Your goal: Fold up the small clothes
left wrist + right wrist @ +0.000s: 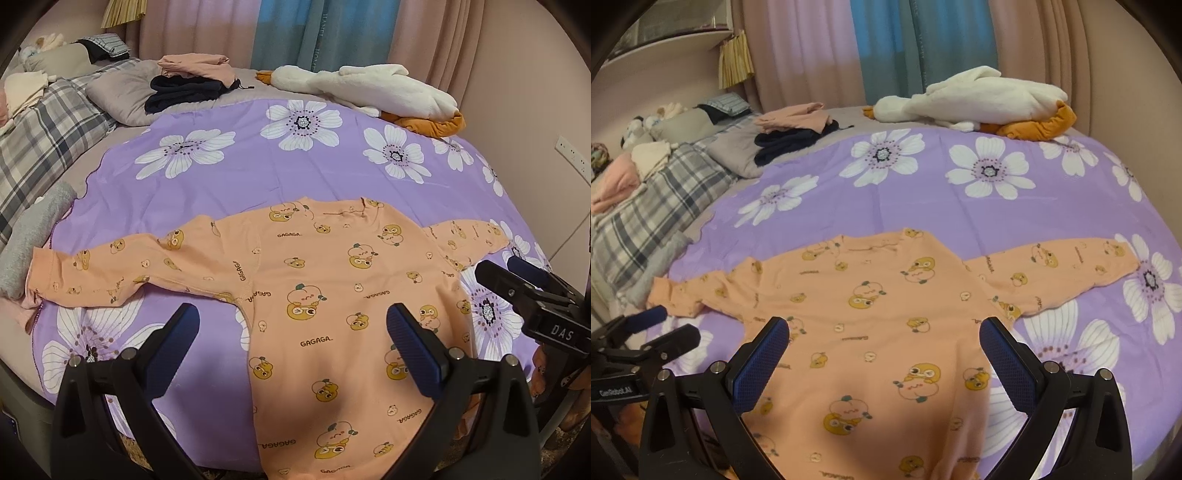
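We see the peach long-sleeved top (332,295) lying flat, sleeves outstretched to left and right, on the near part of the purple floral sheet (258,177), while the left gripper (293,325) and right gripper (884,338) hover above its hem, fingers spread wide and holding nothing.

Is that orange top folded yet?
No, the top lies spread flat on the bed, both sleeves stretched out sideways.
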`<state>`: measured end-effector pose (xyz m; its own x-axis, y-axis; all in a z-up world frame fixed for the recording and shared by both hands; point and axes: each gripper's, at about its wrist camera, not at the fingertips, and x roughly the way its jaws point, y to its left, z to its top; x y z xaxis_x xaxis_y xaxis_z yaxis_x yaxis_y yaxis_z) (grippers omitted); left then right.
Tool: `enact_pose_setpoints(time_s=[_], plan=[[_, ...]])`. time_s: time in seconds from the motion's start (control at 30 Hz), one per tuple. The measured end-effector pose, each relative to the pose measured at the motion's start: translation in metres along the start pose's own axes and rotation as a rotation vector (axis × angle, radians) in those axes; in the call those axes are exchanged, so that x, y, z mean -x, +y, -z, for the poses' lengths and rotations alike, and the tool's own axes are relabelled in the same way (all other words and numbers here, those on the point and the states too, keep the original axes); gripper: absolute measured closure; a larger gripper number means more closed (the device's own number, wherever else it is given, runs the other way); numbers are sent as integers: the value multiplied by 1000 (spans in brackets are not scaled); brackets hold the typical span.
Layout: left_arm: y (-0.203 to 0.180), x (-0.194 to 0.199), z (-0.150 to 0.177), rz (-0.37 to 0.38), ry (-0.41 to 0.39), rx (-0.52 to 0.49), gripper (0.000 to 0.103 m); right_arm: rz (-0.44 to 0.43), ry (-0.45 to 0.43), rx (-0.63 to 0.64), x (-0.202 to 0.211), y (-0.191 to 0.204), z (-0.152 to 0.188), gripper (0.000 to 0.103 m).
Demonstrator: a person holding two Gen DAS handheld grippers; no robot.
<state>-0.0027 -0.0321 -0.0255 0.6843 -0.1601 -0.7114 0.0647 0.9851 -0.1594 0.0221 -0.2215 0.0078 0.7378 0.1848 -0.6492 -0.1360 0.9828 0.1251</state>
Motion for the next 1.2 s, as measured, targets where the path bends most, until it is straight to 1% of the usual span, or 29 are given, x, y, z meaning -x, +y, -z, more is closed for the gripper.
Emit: enact_pose_setpoints(time_s=[0.17,0.33,0.47,0.67,0.8,1.03,1.2], plan=[[0,2,0,4,-7,0,2,60,-10,-11,0,0,-3,1],[0,2,-1,2,-11,-1,2,50,-8,-32,-2,-2,-4,1],[1,3,-1,-19,-16,-5,2,59,-9,-26,-2,-1,-5,1],[3,2,-1,-18,-7,4,2,66,-2,-40,-3,-3,-4,1],[3,0,0,-1,0,10,3,68,0,-43,-2,-5,-4,1],[0,-4,0,3,10,6,3,58,-4,-58,-1,-9,-3,1],[-2,-8,1,15,33,15,4,87,-9,-42,-1,-7,-3,1]])
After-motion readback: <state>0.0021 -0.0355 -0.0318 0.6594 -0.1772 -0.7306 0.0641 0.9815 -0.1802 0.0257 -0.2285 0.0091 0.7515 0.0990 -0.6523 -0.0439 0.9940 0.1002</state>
